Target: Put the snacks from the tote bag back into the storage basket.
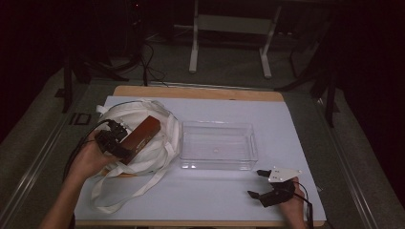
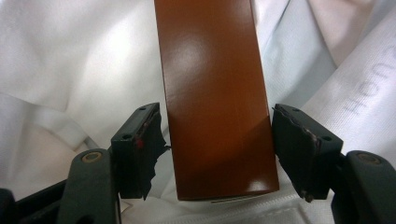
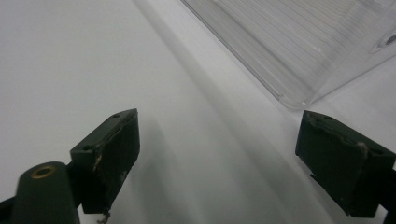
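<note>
1. Brown box (image 2: 217, 98): you have it lying on the white cloth bag (image 1: 157, 143), near the left edge of the bench, about midway between the front and back edges. In the high view the brown box (image 1: 139, 133) runs diagonally, its far end pointing toward the back right.
2. Left gripper (image 2: 217, 149): your jaws straddle the near end of the box. In the left gripper view a narrow gap shows between the left pad and the box's side; the right pad sits at the box's other side, and contact there cannot be confirmed. The jaws are spread and are not clamping the box.
3. Left gripper, high view (image 1: 125, 142): your left hand (image 1: 90, 160) holds it over the front left part of the bag, aimed toward the back right.
4. White cloth bag: it surrounds the box on all sides; its straps trail toward the front left corner of the bench. Grey lettering shows on a fold at the right of the left gripper view.
5. Clear plastic bin (image 1: 217, 145): it stands just right of the bag, at about the middle of the bench, with its open side up.
6. Right gripper (image 1: 260, 183): your right hand (image 1: 292, 202) holds it near the front right corner of the bench, in front of the bin. Its jaws stand wide apart with nothing between them; in the right gripper view (image 3: 219, 154) they rest over the bare white bench surface (image 3: 70, 60), with a corner of the bin (image 3: 299, 46) ahead.
</note>
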`<state>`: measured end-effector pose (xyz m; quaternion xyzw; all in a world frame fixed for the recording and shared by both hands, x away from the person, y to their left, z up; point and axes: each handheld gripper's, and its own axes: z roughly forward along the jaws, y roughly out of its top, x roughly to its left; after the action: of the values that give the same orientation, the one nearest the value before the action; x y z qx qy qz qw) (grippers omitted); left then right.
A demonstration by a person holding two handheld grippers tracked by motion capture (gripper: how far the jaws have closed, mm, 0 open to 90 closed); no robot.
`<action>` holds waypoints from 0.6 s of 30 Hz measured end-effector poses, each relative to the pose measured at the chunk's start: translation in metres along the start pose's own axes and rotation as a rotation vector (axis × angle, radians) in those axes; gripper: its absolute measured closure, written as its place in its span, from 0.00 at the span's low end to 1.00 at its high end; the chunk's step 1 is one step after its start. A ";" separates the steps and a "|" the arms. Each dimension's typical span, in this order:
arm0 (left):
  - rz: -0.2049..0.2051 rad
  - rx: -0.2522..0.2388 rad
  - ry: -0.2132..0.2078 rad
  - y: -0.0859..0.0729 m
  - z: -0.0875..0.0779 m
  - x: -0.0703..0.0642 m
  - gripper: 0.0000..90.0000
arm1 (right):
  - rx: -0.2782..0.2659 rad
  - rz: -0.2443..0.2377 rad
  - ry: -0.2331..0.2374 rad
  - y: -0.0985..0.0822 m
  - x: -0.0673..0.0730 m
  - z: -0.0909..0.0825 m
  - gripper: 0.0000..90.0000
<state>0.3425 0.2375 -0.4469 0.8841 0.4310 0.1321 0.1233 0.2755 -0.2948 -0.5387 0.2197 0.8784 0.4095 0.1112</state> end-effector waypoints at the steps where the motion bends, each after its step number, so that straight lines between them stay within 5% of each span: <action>1: 0.001 0.006 -0.002 0.000 0.001 0.000 0.39 | 0.000 0.000 0.000 0.000 0.000 0.000 0.15; 18: -0.034 0.092 -0.047 0.009 0.010 0.006 0.42 | 0.001 -0.001 0.001 0.000 0.000 0.000 0.15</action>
<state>0.3560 0.2362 -0.4524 0.8843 0.4484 0.0890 0.0950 0.2756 -0.2947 -0.5387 0.2191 0.8789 0.4090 0.1109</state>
